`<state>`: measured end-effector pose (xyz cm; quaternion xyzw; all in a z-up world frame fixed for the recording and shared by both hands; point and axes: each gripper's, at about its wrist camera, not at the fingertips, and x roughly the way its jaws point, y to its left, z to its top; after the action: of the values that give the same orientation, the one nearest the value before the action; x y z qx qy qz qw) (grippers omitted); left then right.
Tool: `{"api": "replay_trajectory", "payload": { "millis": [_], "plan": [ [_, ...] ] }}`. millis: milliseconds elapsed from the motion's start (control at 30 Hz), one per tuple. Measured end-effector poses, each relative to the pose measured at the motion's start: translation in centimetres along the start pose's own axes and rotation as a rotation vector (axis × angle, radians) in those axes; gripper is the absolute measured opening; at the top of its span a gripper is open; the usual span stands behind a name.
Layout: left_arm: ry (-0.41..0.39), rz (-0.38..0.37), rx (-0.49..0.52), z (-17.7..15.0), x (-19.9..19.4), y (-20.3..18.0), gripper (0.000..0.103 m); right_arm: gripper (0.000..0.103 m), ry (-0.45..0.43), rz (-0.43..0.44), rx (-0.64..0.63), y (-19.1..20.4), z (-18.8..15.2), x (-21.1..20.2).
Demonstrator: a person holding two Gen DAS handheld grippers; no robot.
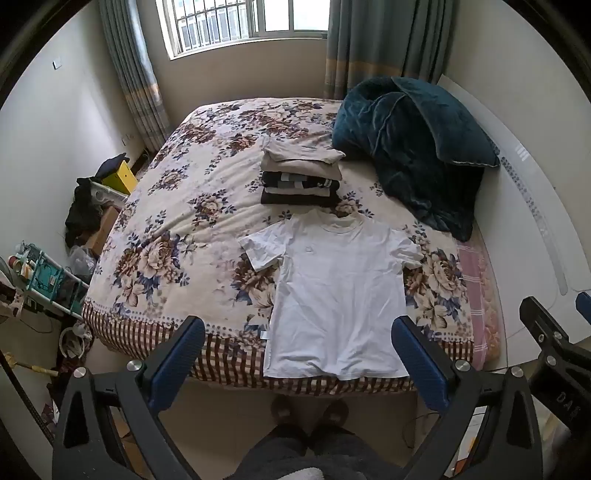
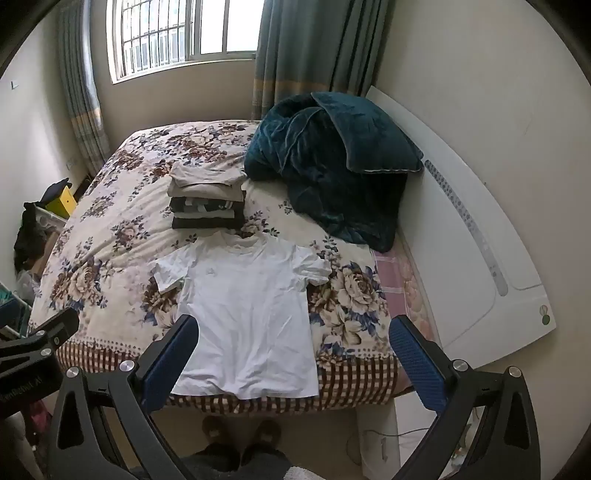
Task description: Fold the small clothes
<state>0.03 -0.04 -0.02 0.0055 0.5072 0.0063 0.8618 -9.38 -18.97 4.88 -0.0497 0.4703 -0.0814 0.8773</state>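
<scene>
A white T-shirt [image 1: 338,291] of thin, lightly creased cotton lies flat and face up at the near edge of the bed [image 1: 177,229], its hem hanging just over the edge and its collar pointing to the far side. Both short sleeves are spread out; the left one lies flat, the right one is slightly crumpled. Just beyond the collar stands a stack of folded clothes [image 1: 301,173], beige pieces on top, dark and striped ones beneath, squared into a neat block.

The left gripper [image 1: 297,339] hovers above the near edge, its jaws spread wide with nothing between the ribbed blue pads [image 1: 177,362]. The right gripper [image 2: 293,339] is likewise wide apart and holds nothing, held over the shirt's lower half.

The bed carries a cream cover with large brown and blue flowers and a brown checked border. A rumpled dark teal blanket [image 1: 417,147], plush and velvety, is heaped at the far right against a glossy white headboard [image 2: 480,229]. Behind the bed is a barred window [image 1: 240,22] flanked by grey-green curtains [image 1: 136,74]. Clutter, including a yellow box [image 1: 120,177], sits on the floor at the left.
</scene>
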Motion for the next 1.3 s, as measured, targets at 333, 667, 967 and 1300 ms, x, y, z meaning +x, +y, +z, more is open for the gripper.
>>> {"api": "replay_trajectory", "payload": {
  "millis": [333,667,967,1300],
  "plan": [
    [-0.016,-0.007,-0.005,0.0,-0.1,0.0,0.103,0.103,-0.012,0.015,0.006,-0.4,-0.1,-0.4],
    [-0.025,-0.001,-0.006,0.5,-1.0,0.0,0.103,0.103,-0.016,0.01,-0.018,0.4,0.5,-0.9],
    [-0.032,-0.003,-0.008,0.6,-1.3,0.3,0.103,0.103,-0.016,0.016,-0.017,0.4,0.7,-1.4],
    [-0.036,-0.006,-0.009,1.0,-1.8,0.5,0.103,0.103,-0.024,0.019,-0.02,0.4,0.8,-2.2]
  ]
}}
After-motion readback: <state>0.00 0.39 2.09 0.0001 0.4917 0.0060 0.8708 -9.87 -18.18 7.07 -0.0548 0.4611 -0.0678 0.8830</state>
